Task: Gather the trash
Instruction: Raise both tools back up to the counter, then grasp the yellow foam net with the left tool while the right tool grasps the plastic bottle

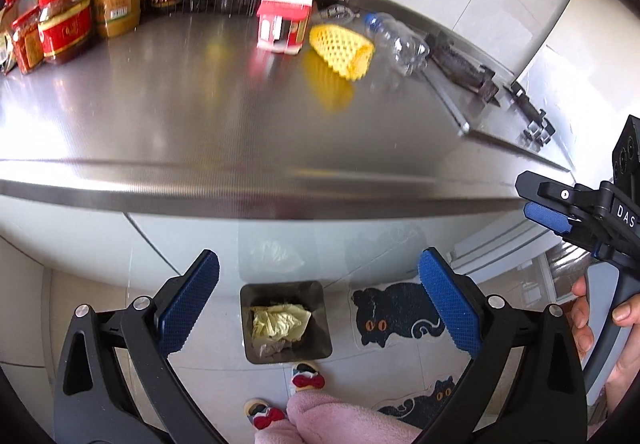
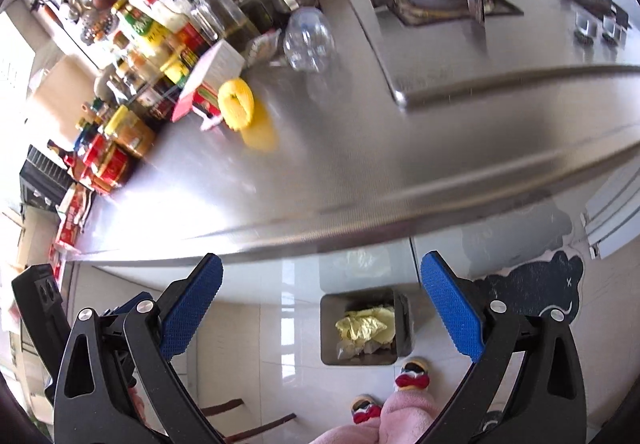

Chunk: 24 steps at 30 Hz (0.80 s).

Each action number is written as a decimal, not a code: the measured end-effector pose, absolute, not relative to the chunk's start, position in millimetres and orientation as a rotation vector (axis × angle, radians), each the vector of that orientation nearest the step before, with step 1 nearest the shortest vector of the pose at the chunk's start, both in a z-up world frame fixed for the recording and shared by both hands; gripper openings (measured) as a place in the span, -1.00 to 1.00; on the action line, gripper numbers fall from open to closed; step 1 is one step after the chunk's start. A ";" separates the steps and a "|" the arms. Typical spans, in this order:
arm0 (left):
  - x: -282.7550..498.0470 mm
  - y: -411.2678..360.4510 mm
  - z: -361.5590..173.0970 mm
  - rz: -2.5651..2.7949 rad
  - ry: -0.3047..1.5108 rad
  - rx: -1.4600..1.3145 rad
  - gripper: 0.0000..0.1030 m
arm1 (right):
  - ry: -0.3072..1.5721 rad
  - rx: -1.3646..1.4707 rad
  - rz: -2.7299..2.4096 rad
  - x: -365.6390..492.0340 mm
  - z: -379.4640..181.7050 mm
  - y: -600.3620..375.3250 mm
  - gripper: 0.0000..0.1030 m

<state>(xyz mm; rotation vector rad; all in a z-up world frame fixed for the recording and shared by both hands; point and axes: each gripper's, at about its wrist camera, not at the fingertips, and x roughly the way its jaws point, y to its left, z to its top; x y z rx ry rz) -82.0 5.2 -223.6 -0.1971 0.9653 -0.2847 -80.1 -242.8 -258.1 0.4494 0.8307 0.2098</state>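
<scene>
Both tongs, left tongs (image 1: 318,308) and right tongs (image 2: 322,306), gape empty; plastic bottle (image 1: 396,38) lies flat, cap toward wall

You are looking at one yellow foam net (image 1: 341,49) lying at twelve o'clock, one clear plastic bottle (image 1: 396,40) at one o'clock, and one red-and-white carton (image 1: 285,21) just left of the net. One bin (image 1: 285,318) is sitting at six o'clock, and two slippers (image 1: 307,378) are showing below it. You are holding two grippers (image 1: 318,310), both gaping.
</scene>
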 end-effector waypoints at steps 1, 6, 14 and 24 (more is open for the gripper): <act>-75.3 4.4 -215.7 -0.286 0.949 -0.199 0.84 | 0.811 0.443 0.204 -74.2 -248.9 -244.6 0.93; -38.2 -6.6 -188.4 -0.283 0.889 -0.185 0.84 | 0.784 0.442 0.193 -31.1 -225.0 -256.6 0.93; 24.5 -24.3 -180.0 -0.253 0.867 -0.185 0.84 | 0.792 0.415 0.182 42.6 -218.4 -261.6 0.93; 89.5 -48.9 -198.4 -0.212 0.905 -0.244 0.82 | 0.816 0.347 0.190 112.7 -228.7 -252.5 0.93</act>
